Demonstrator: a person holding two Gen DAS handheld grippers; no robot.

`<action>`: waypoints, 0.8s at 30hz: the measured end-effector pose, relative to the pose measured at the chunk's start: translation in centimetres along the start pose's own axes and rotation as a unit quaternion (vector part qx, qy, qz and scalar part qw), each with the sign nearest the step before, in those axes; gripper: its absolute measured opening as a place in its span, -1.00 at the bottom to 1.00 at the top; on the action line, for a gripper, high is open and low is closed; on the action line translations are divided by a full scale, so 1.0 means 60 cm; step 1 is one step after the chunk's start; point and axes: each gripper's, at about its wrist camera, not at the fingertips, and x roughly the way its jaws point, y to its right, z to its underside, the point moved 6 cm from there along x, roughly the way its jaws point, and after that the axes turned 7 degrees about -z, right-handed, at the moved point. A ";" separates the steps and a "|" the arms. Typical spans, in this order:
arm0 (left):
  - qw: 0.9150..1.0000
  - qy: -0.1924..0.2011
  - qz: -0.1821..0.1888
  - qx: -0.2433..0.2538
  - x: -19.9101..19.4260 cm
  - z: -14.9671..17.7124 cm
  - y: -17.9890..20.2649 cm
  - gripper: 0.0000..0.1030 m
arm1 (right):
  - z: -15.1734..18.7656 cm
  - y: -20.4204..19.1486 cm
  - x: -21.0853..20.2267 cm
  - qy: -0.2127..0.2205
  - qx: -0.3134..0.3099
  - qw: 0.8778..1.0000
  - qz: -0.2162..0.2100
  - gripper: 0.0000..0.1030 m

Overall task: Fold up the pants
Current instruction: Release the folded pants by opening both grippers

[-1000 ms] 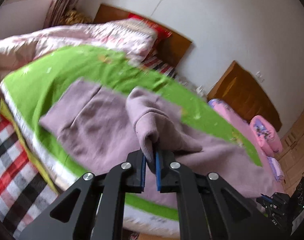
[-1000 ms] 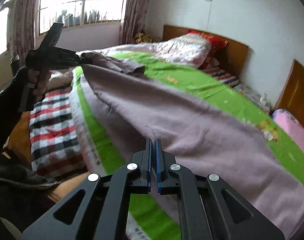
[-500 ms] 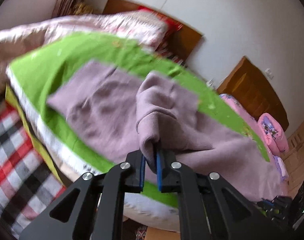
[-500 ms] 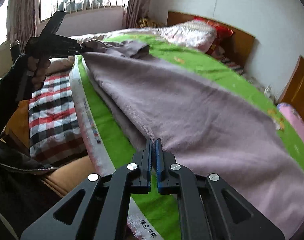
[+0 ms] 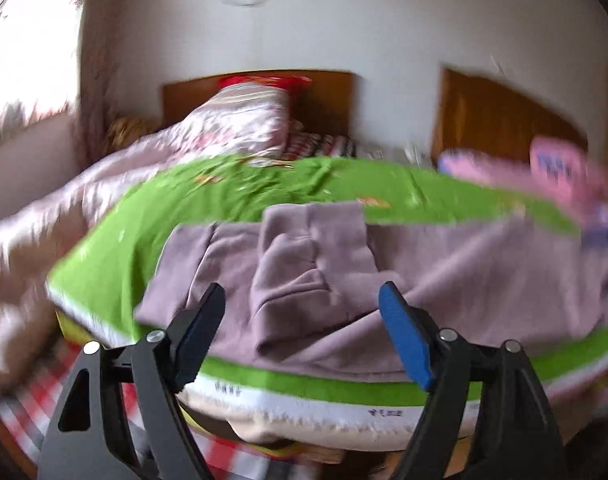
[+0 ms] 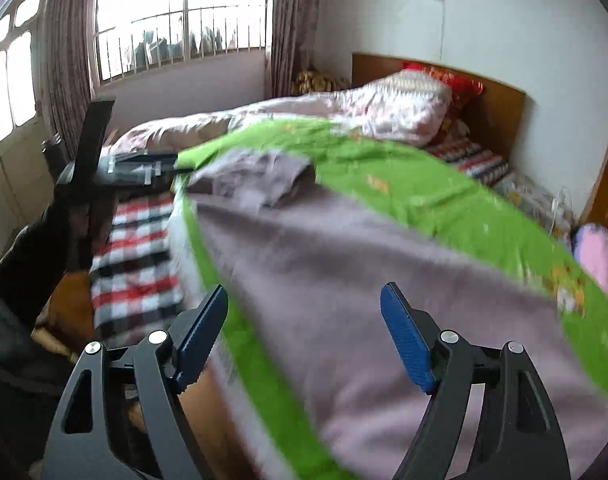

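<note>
Mauve pants (image 5: pixel 312 280) lie along the near edge of a green bed cover (image 5: pixel 224 200), with one end folded back on itself in a rumpled flap. My left gripper (image 5: pixel 302 300) hangs just in front of that flap, its jaws opening wide, pads clear of the cloth. In the right wrist view the pants (image 6: pixel 344 280) stretch away across the cover (image 6: pixel 424 200). My right gripper (image 6: pixel 304 304) hovers above their near end, jaws opening, nothing pressed between them. The left gripper (image 6: pixel 156 164) shows at the far end, held by a dark-sleeved arm (image 6: pixel 32 264).
A pink quilt (image 6: pixel 344 116) is heaped at the head of the bed against a wooden headboard (image 6: pixel 496 100). A red, black and white checked sheet (image 6: pixel 136 256) shows at the bed's side. A second bed with pink bedding (image 5: pixel 544 172) stands to the right. A window (image 6: pixel 176 20) is behind.
Both grippers were shut on the pants' edge and have let go and opened wide. The cloth has dropped onto the bed, and both hands have drawn back and up. The left view has rolled level.
</note>
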 end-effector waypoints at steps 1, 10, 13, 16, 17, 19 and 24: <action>0.999 -0.009 0.005 0.031 0.015 -0.002 0.016 0.32 | -0.024 0.004 0.023 0.002 0.006 1.000 -0.014 0.47; 0.977 -0.129 0.106 0.133 0.127 0.028 0.087 0.05 | -0.090 0.047 0.213 -0.011 0.168 0.981 -0.095 0.33; 0.973 -0.125 0.181 0.063 0.114 0.023 0.063 0.03 | -0.060 0.046 0.233 -0.018 0.182 0.979 -0.087 0.32; 0.964 -0.097 0.246 -0.034 0.083 -0.001 0.019 0.07 | -0.016 0.060 0.249 -0.055 0.214 0.973 -0.066 0.27; 0.965 -0.088 0.240 -0.055 0.078 -0.009 0.003 0.10 | -0.005 0.057 0.255 -0.071 0.203 0.975 -0.055 0.12; 0.973 -0.082 0.209 -0.053 0.075 -0.022 -0.006 0.10 | -0.003 0.036 0.251 -0.080 0.154 0.984 -0.036 0.10; 0.977 -0.111 0.177 0.051 0.090 -0.026 0.062 0.07 | 0.010 0.008 0.258 -0.103 0.081 0.991 0.016 0.11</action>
